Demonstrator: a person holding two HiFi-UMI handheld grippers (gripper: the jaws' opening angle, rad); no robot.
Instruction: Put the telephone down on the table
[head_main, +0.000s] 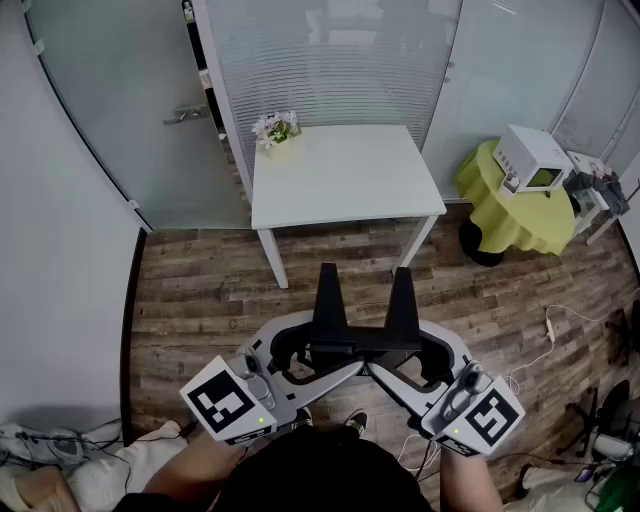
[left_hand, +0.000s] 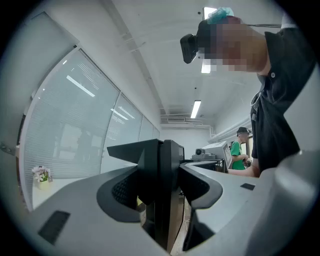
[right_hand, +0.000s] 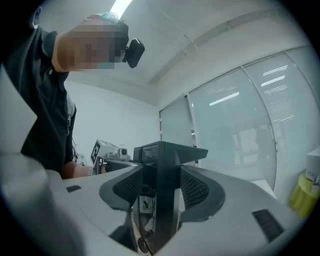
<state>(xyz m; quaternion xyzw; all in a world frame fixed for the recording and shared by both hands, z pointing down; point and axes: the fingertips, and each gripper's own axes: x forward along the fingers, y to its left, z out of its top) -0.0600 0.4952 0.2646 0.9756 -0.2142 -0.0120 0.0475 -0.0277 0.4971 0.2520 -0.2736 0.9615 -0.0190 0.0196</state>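
In the head view I hold a black telephone (head_main: 360, 345) low in front of me over the wooden floor, with two black parts of it sticking forward. My left gripper (head_main: 320, 352) comes in from the left and my right gripper (head_main: 400, 352) from the right; each is shut on it with wide jaws. The left gripper view has the telephone (left_hand: 160, 195) filling the gap between the grey jaws. It (right_hand: 160, 195) does the same in the right gripper view. The white table (head_main: 345, 175) stands ahead, beyond the telephone.
A small pot of flowers (head_main: 275, 128) sits on the table's far left corner. Glass partitions stand behind the table. At the right, a round stand with a yellow cloth (head_main: 515, 215) carries a white device (head_main: 535, 160). Cables (head_main: 550, 330) lie on the floor.
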